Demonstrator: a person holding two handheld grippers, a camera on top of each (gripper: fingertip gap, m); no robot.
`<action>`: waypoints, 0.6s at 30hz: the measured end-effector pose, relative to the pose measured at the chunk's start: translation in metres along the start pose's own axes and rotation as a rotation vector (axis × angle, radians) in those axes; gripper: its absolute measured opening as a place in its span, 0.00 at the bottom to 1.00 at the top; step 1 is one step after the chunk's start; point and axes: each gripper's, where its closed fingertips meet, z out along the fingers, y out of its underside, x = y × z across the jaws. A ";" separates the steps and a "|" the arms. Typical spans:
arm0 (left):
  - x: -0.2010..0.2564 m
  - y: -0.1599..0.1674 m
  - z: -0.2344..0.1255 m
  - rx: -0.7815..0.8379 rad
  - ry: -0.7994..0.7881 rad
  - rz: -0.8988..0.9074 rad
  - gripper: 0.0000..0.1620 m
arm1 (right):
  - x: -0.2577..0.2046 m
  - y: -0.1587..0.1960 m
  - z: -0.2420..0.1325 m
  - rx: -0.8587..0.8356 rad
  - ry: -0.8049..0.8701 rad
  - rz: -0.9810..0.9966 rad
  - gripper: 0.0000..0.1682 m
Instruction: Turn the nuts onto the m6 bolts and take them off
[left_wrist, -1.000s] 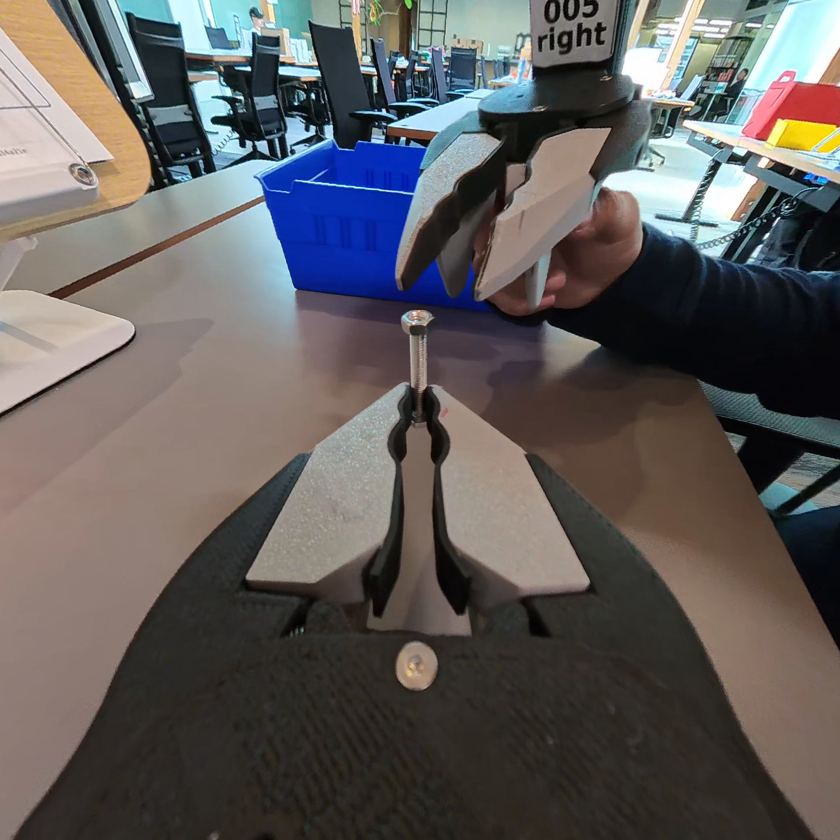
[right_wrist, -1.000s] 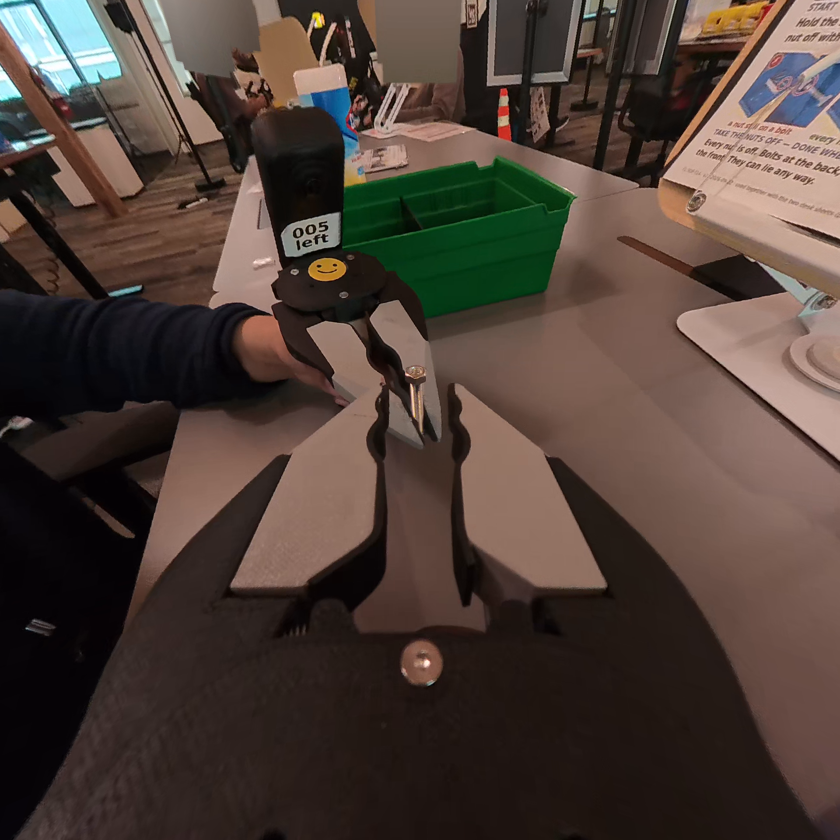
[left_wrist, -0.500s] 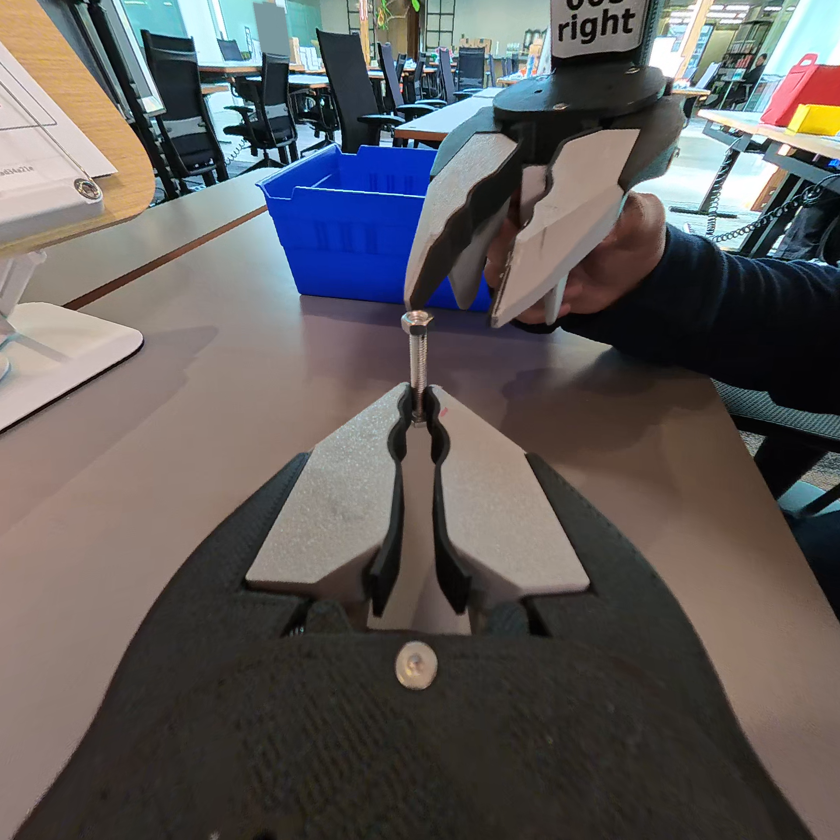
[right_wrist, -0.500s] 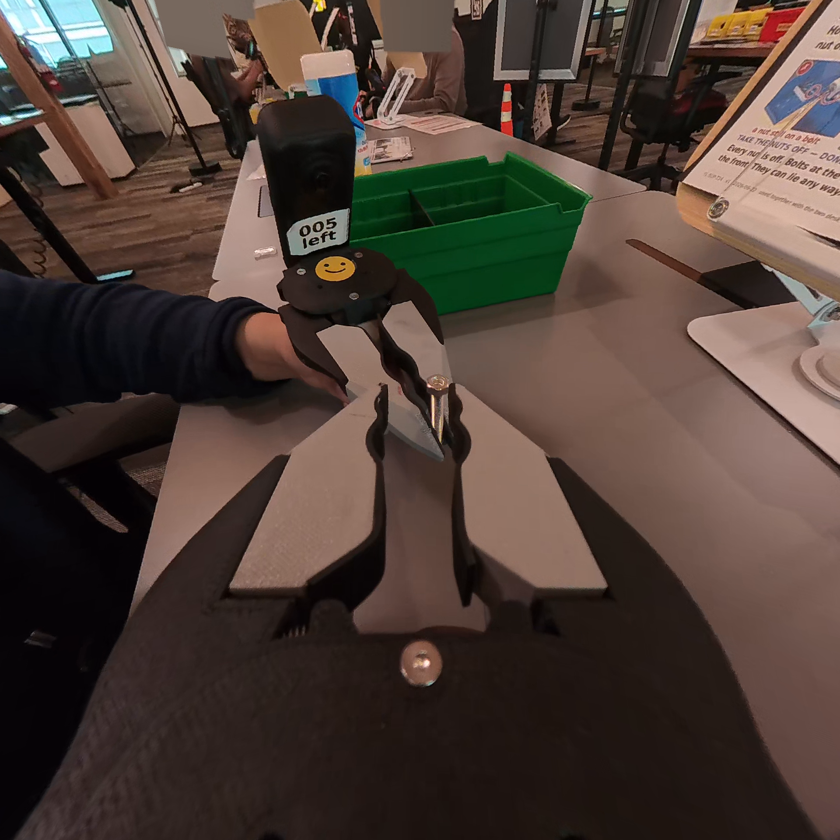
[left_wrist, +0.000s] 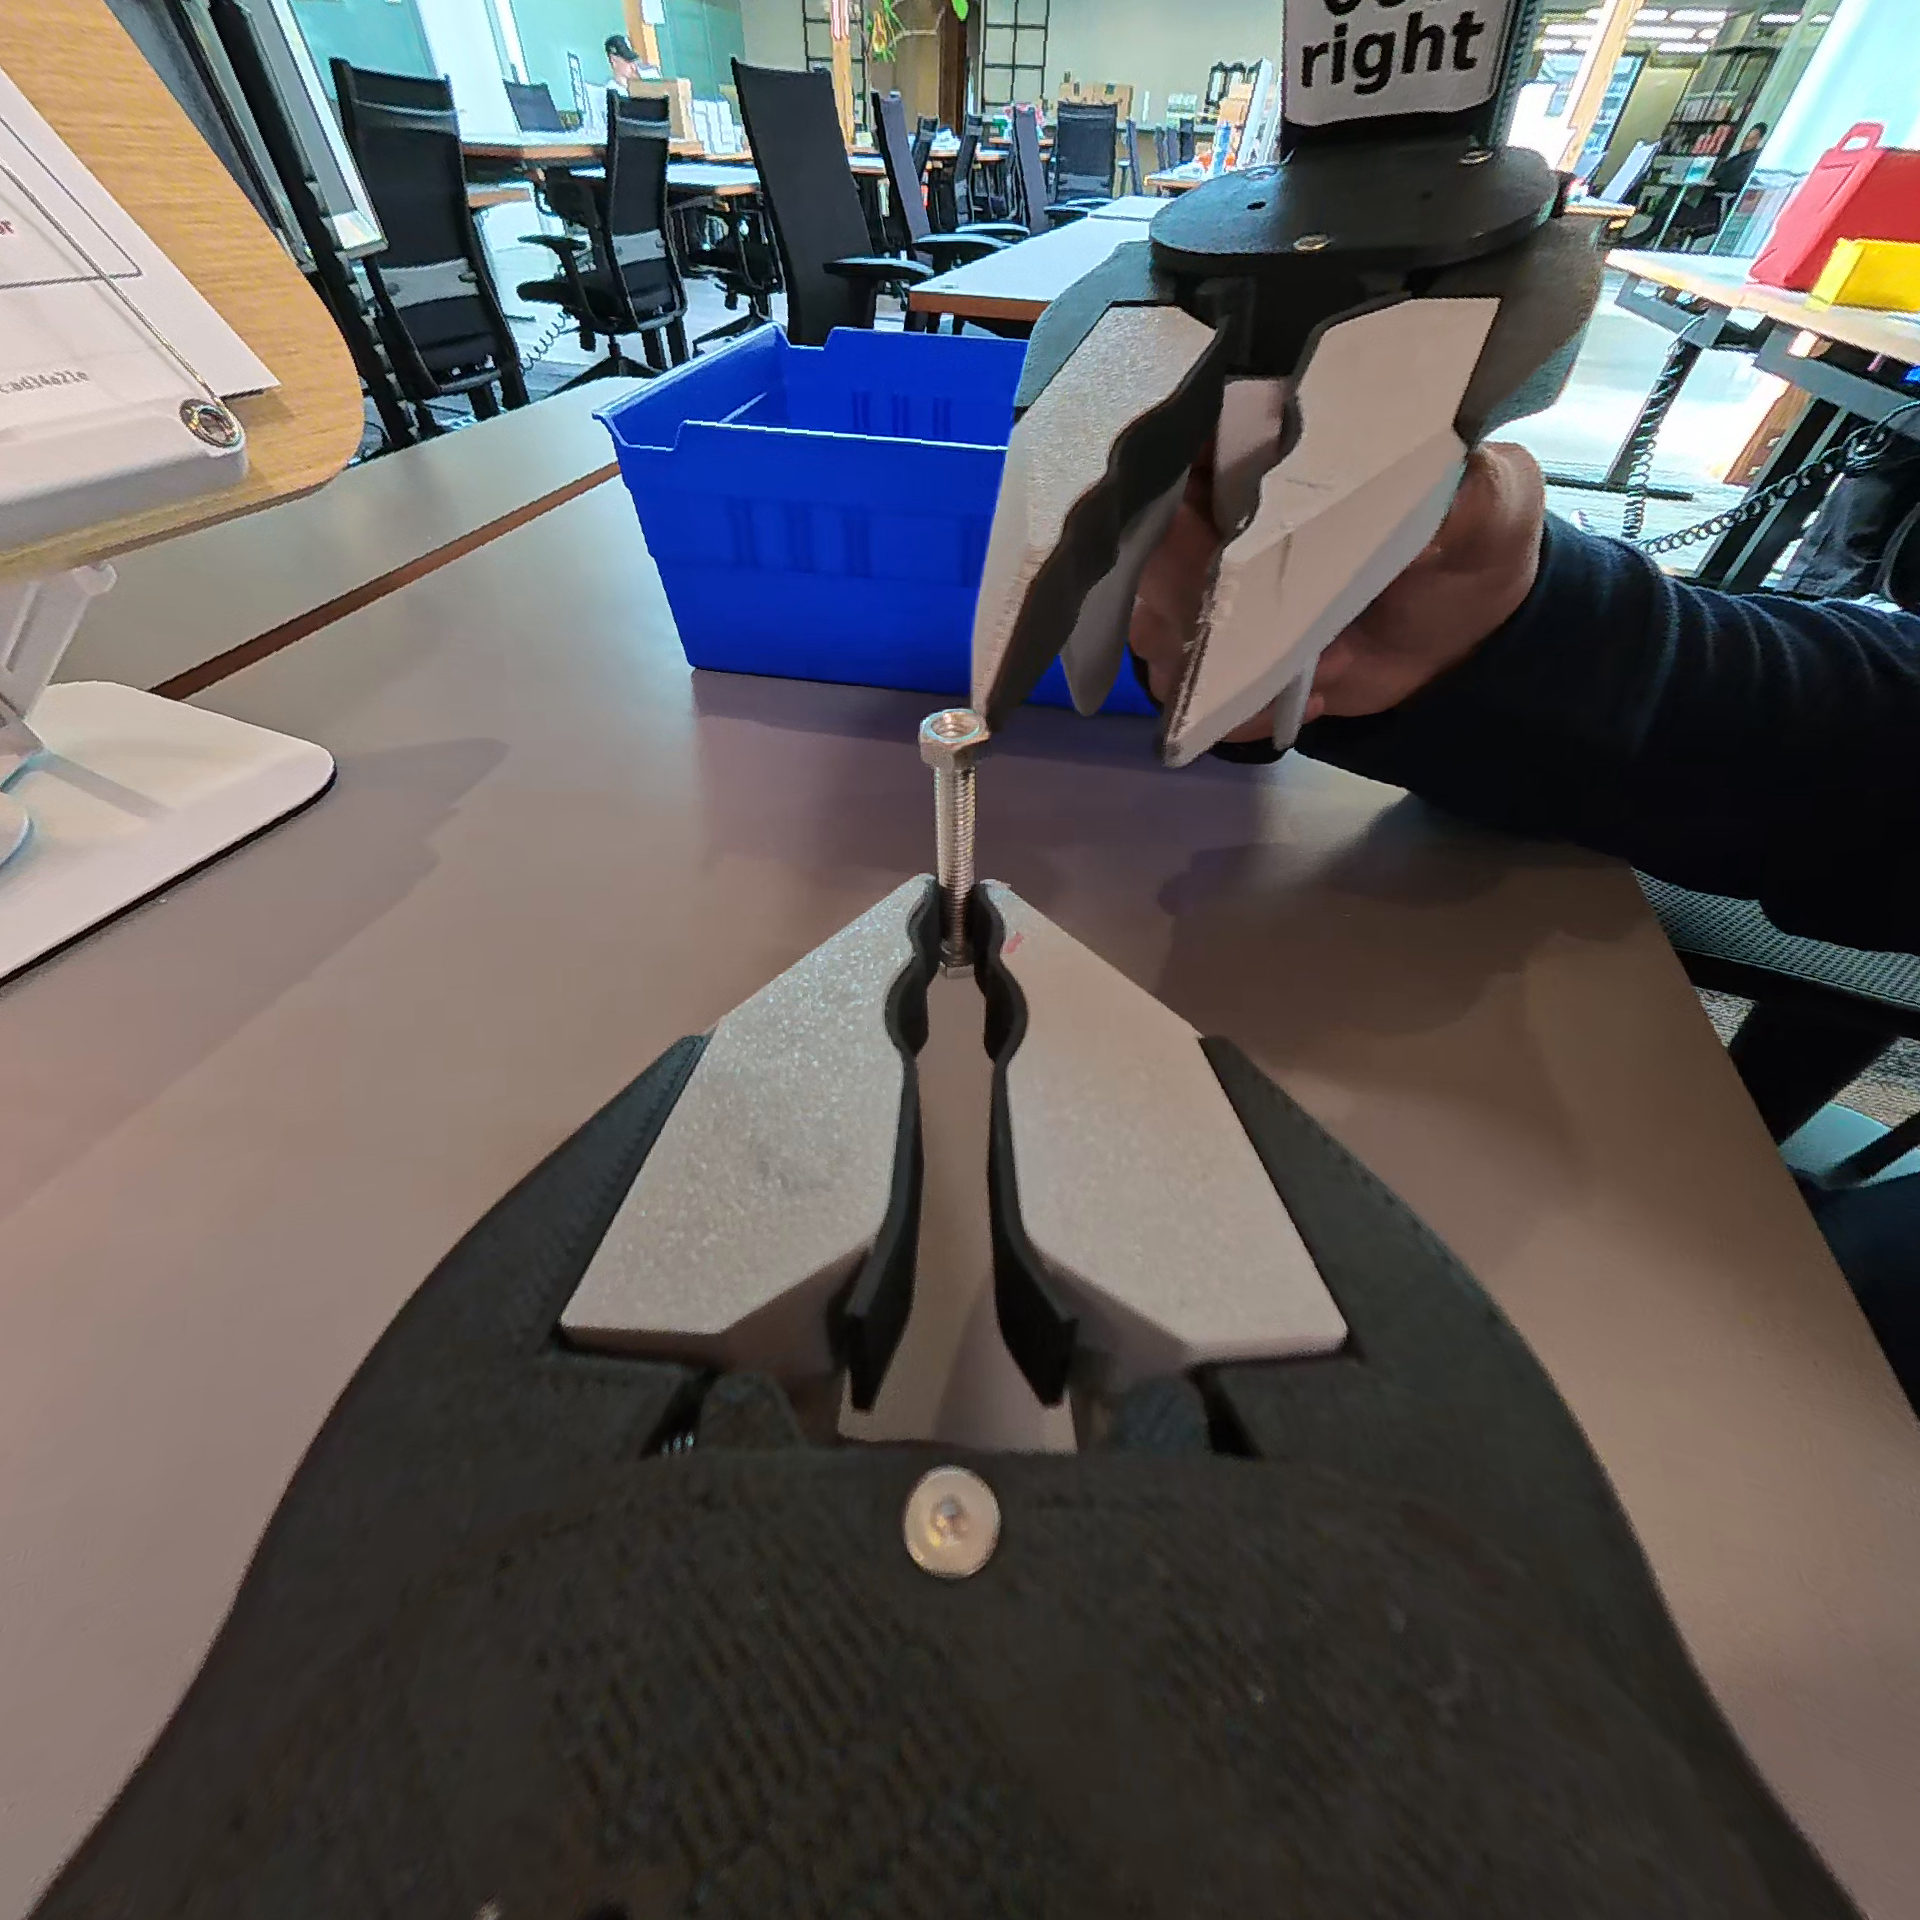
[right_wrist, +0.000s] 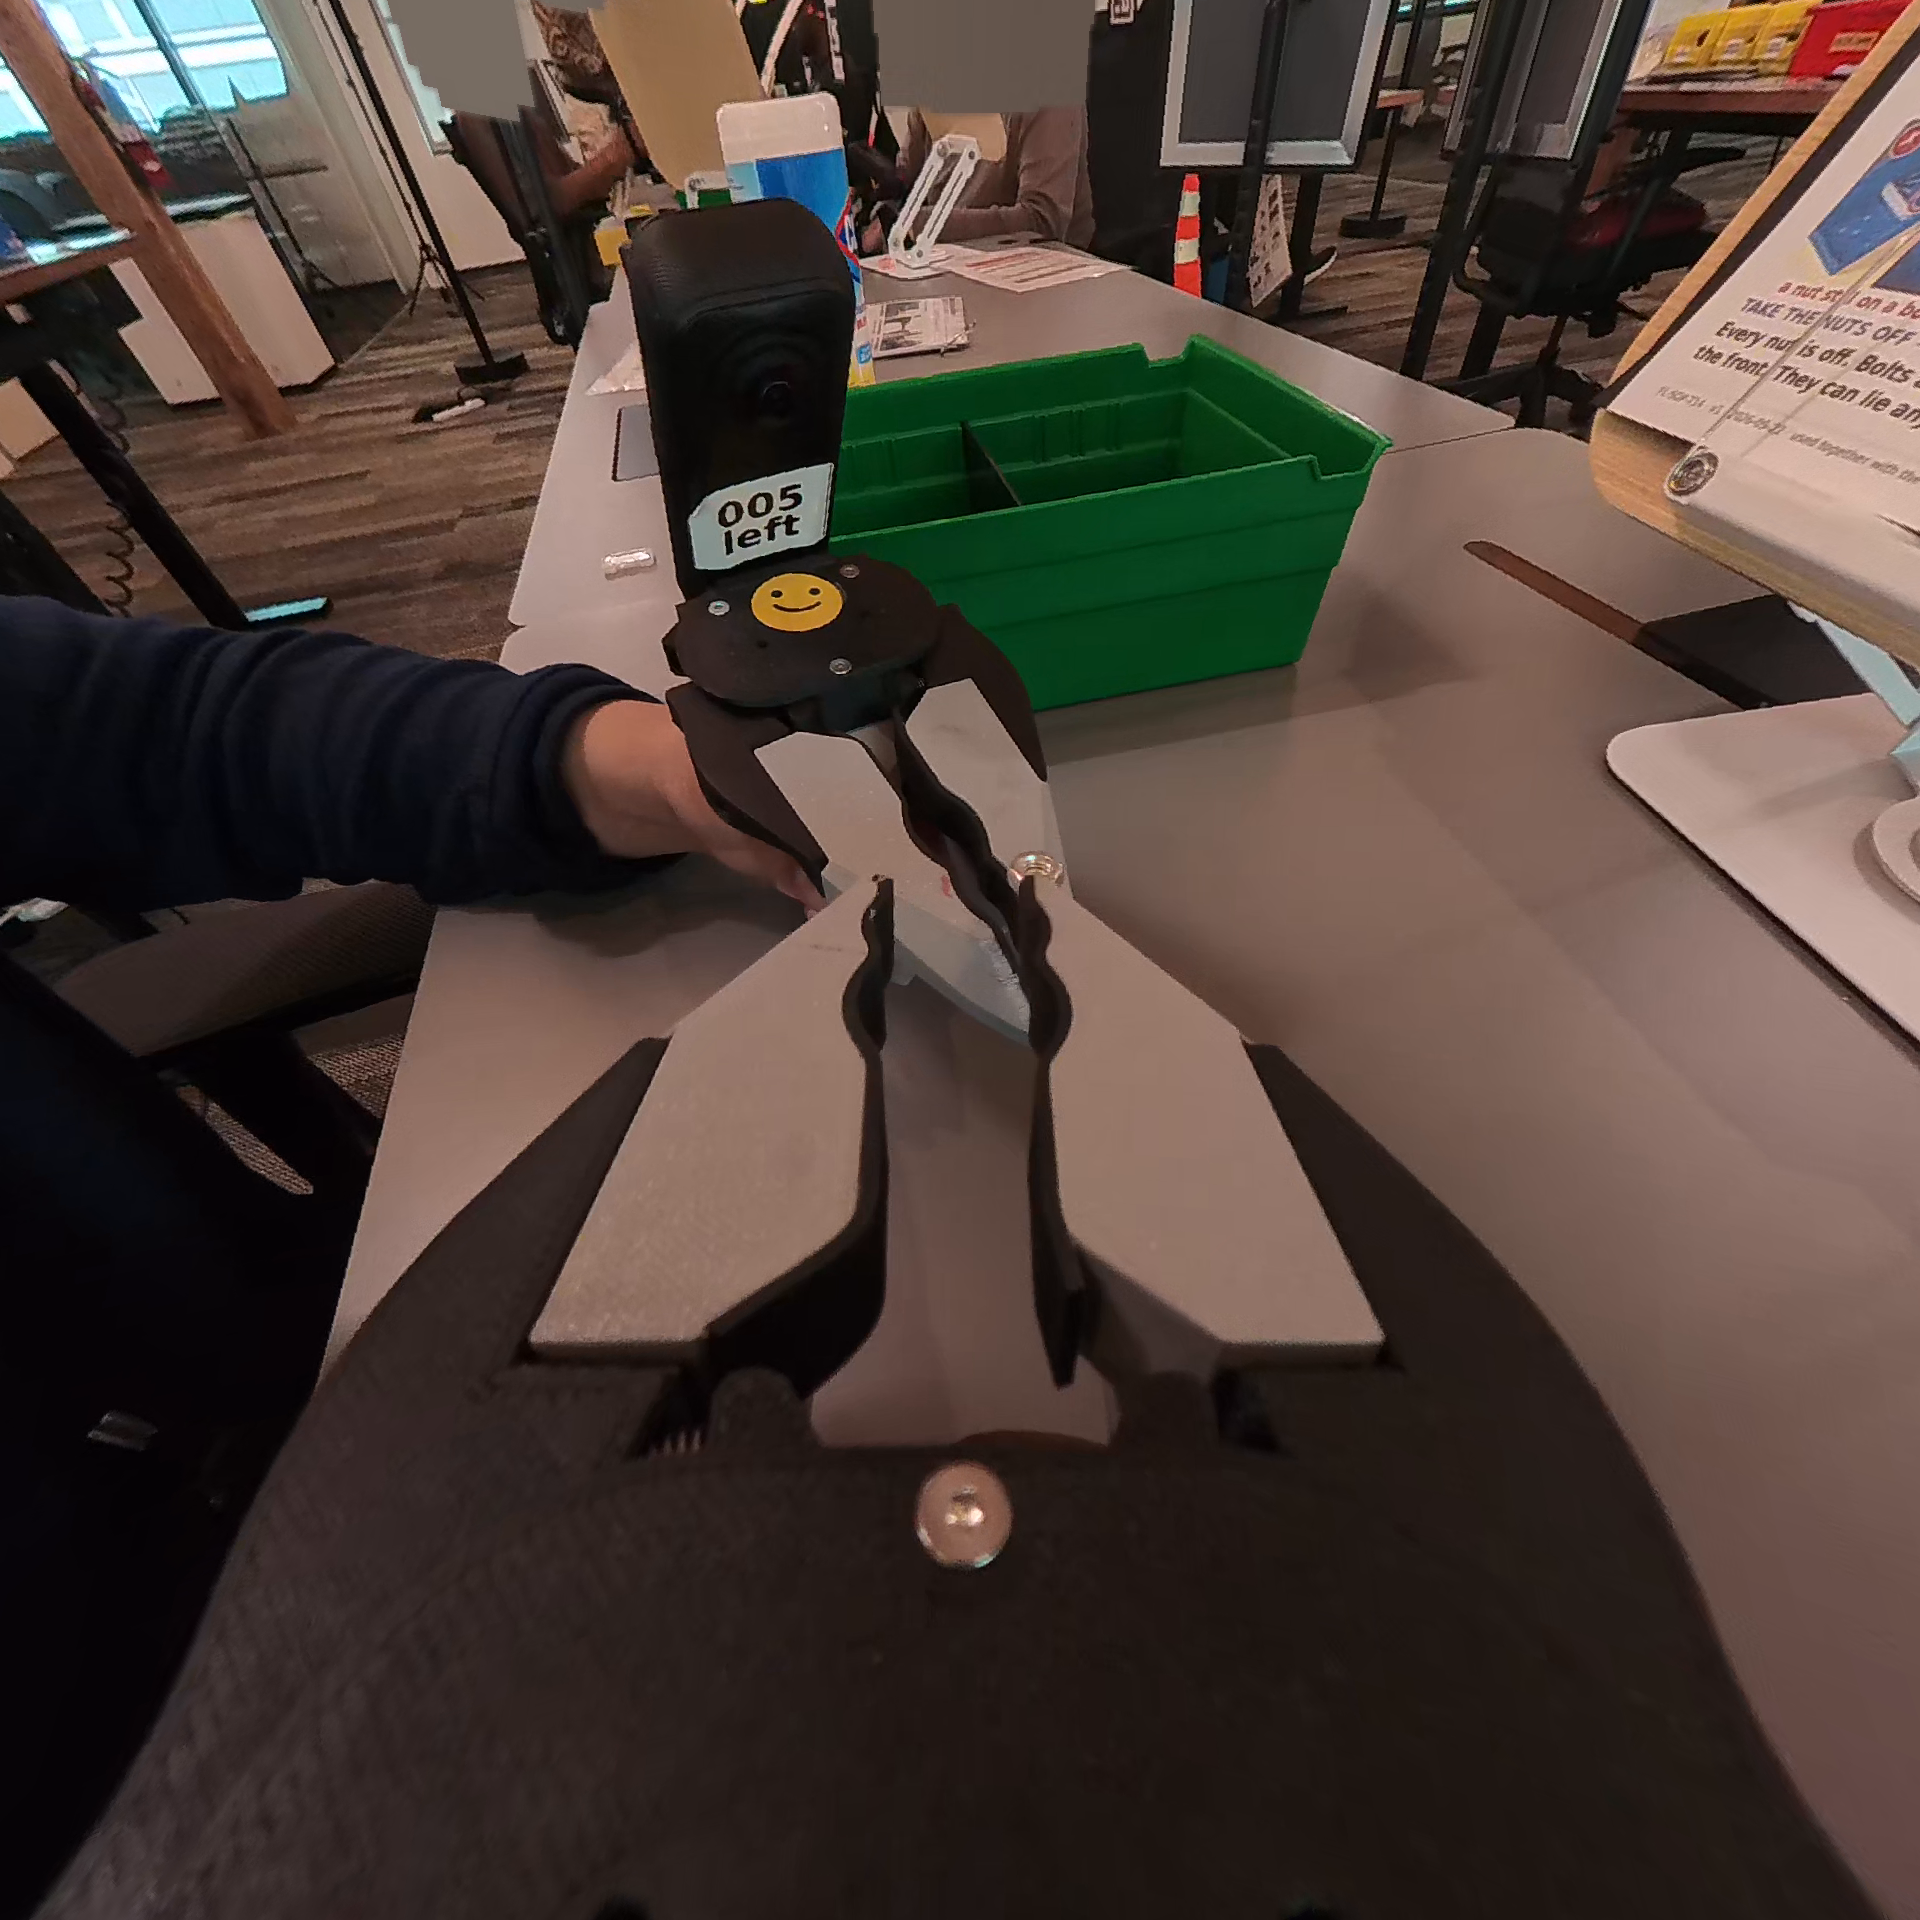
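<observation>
A silver M6 bolt (left_wrist: 956, 831) stands upright, its lower end clamped between the tips of my left gripper (left_wrist: 961, 930), which is shut on it above the grey table (left_wrist: 520, 935). A hex nut (left_wrist: 953, 732) sits at the bolt's top. My right gripper (left_wrist: 1081, 732) hangs above and to the right, open and empty, with one fingertip (left_wrist: 987, 707) right beside the nut. In the right wrist view my right gripper (right_wrist: 956, 899) is open. The nut (right_wrist: 1036, 865) shows just past its right fingertip, outside the gap. My left gripper (right_wrist: 977, 956) is partly hidden behind it.
A blue bin (left_wrist: 831, 540) stands behind the bolt. A green divided bin (right_wrist: 1091, 582) stands beyond the left gripper. A white stand with an instruction board (left_wrist: 114, 343) is at the table's side, its flat base (right_wrist: 1766, 810) near the right gripper. A person's hands and dark sleeves hold both grippers. My right fingertips sit around 5 centimeters from my left ones.
My right gripper has come closer to the bolt, and one fingertip now sits beside the nut. My left gripper has kept its hold on the bolt.
</observation>
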 end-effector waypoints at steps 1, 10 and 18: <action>0.000 0.000 0.000 0.000 0.000 0.000 0.02 | -0.001 0.000 0.000 -0.001 -0.003 -0.002 0.12; 0.001 0.001 0.000 -0.005 0.004 0.004 0.02 | 0.005 -0.002 -0.004 0.018 0.018 0.013 0.11; 0.002 0.001 0.001 -0.010 0.004 0.007 0.02 | 0.003 0.001 0.000 -0.003 0.014 0.009 0.13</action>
